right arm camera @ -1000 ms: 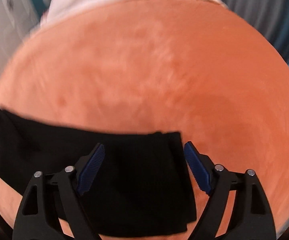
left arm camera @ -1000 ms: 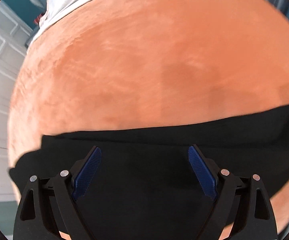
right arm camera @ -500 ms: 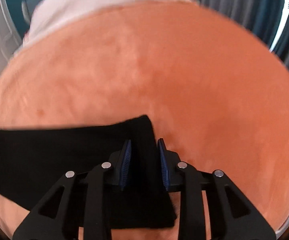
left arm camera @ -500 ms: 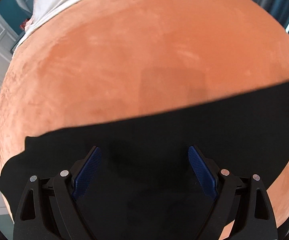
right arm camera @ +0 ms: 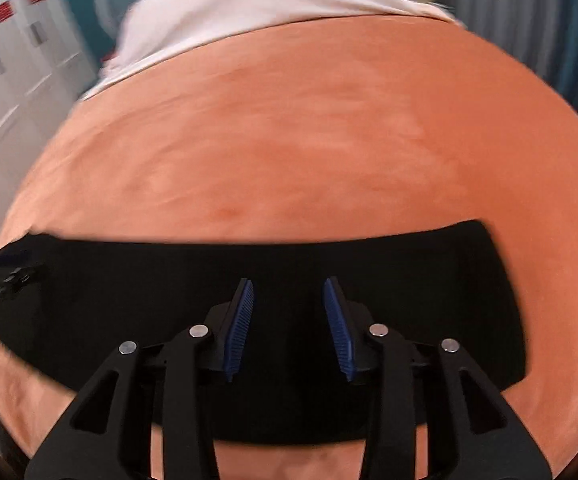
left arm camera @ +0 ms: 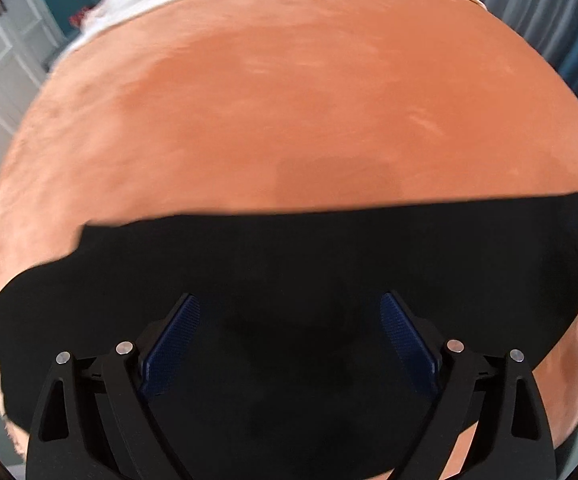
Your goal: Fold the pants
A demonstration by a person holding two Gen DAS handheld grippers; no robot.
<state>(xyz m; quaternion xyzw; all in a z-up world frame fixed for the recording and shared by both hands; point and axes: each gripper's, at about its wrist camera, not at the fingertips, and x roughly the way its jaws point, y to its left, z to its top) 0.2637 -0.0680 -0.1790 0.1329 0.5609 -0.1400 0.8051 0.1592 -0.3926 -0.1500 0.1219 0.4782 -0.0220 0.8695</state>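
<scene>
Bright, even daylight; strong fisheye bending with dark corners; motion blur near edges

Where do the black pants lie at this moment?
In both wrist views the black pants lie spread across the near part of the orange blanket, under both hand-held grippers, far from the white sheet.

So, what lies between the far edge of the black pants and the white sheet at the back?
Only bare orange cover lies between the black pants and the white sheet; both wrist views show that stretch.
</scene>
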